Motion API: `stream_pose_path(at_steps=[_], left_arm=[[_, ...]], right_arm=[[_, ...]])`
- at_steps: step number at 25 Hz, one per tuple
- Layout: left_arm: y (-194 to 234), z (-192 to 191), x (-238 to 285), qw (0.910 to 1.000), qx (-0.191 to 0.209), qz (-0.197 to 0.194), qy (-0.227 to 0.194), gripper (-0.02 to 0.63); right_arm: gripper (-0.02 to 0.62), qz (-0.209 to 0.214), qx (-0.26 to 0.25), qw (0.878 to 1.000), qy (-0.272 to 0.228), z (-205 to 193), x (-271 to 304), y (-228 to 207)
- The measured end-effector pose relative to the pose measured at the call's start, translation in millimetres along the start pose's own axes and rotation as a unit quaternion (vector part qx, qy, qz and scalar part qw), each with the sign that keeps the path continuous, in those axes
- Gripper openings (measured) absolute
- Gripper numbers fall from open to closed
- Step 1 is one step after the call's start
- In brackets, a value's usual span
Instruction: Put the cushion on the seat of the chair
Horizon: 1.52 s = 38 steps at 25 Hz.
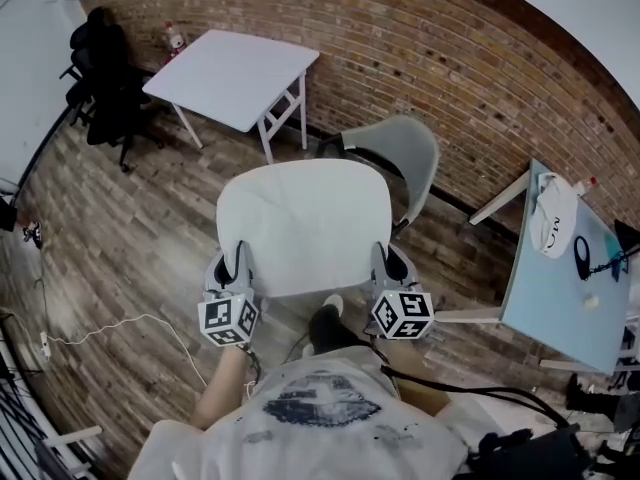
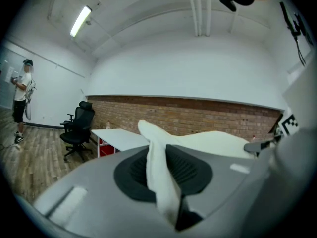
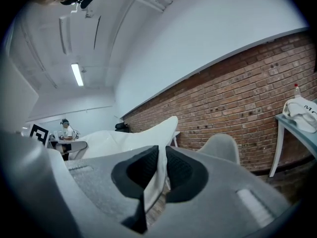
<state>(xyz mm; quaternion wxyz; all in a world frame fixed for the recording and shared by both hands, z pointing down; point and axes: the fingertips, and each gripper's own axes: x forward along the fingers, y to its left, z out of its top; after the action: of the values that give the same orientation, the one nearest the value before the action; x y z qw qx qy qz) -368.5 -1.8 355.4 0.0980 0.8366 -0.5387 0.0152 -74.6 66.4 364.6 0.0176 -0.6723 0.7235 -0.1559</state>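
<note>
Left gripper (image 1: 237, 266) and right gripper (image 1: 389, 268) clamp the cushion (image 1: 305, 223) by its near corners; the chair (image 1: 408, 148) stands beyond its far edge, with open floor (image 1: 130, 233) to the left.

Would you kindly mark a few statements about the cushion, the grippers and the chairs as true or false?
1. The left gripper and the right gripper are both shut on the cushion. True.
2. The cushion is blue. False: it is white.
3. The grey chair stands close to the brick wall. True.
4. In the head view, the black office chair is to the right of the grey chair. False: it stands at the far left, beyond the white table.
</note>
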Motion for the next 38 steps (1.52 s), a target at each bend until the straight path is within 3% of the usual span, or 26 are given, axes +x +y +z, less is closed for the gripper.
stream_pose_path(at_steps=[13, 25, 32, 38], left_arm=[[-37.9, 16.1, 159.1, 0.9982, 0.02, -0.045, 0.032, 0.054], [-103.5, 27.7, 280.8, 0.9909, 0.051, -0.111, 0.057, 0.054], [-136.8, 8.4, 339.7, 0.978, 0.057, -0.183, 0.083, 0.054], [-146.8, -6.9, 402.3, 0.9564, 0.068, -0.264, 0.104, 0.055]], right_arm=[[0.035, -0.045, 0.03, 0.999, 0.002, 33.4, 89.9, -95.5], [0.035, -0.107, 0.065, 0.992, -0.014, 58.5, 120.1, -187.7], [0.035, -0.182, 0.076, 0.98, -0.02, 55.5, 113.7, -220.9], [0.036, -0.263, 0.092, 0.96, -0.02, 39.3, 128.2, -225.6]])
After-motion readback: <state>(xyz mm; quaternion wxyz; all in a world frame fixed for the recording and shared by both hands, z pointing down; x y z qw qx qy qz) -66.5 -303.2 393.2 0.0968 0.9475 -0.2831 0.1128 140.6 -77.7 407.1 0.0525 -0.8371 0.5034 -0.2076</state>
